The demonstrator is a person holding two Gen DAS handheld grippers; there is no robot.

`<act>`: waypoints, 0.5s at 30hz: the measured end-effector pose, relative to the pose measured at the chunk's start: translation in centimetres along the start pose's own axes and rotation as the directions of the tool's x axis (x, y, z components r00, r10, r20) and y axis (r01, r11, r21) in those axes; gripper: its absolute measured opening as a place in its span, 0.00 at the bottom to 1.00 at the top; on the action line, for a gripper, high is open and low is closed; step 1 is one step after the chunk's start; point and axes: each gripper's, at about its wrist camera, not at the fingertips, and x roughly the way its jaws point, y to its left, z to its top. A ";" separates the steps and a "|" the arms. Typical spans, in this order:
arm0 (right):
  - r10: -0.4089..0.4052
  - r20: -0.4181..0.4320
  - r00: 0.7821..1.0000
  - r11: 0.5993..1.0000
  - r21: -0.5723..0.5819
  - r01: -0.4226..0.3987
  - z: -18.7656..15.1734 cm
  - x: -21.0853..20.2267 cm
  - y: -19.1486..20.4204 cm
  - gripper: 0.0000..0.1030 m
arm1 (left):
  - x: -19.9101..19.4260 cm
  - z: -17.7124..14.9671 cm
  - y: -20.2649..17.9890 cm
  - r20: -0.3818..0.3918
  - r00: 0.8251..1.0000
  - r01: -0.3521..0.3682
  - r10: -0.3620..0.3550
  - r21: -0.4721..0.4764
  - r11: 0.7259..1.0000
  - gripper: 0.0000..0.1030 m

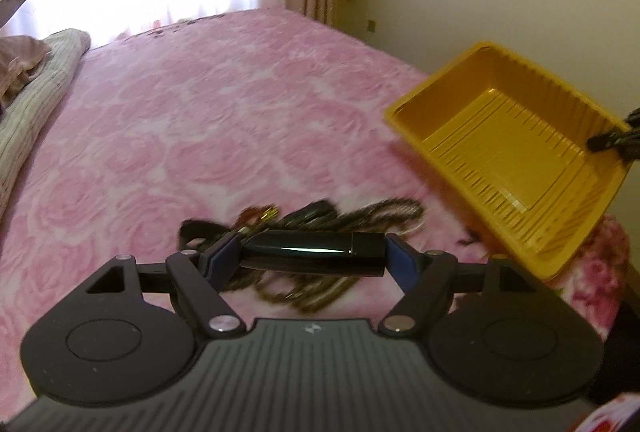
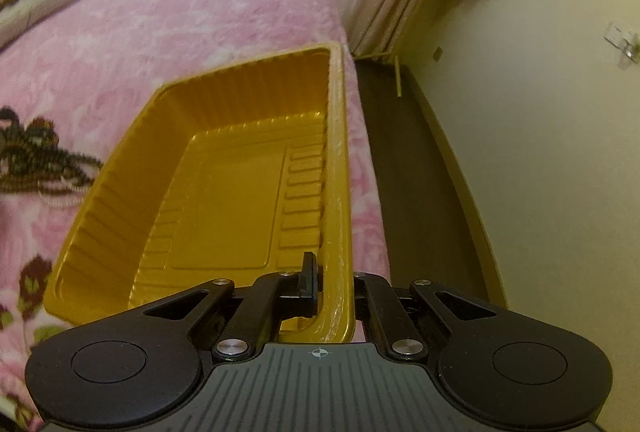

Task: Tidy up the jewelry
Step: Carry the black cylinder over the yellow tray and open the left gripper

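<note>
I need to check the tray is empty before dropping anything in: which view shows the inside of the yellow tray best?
The right wrist view: the yellow tray fills it, its floor bare, the right gripper shut on its rim. The left wrist view shows the tray tilted at the right edge, floor visible and also bare.
</note>
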 end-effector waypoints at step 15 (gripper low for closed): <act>-0.004 -0.024 1.000 0.998 -0.066 0.003 1.1 0.6 0.2 0.04 | 2.0 4.7 -8.3 0.046 0.978 0.201 -0.205 0.077 0.977 0.73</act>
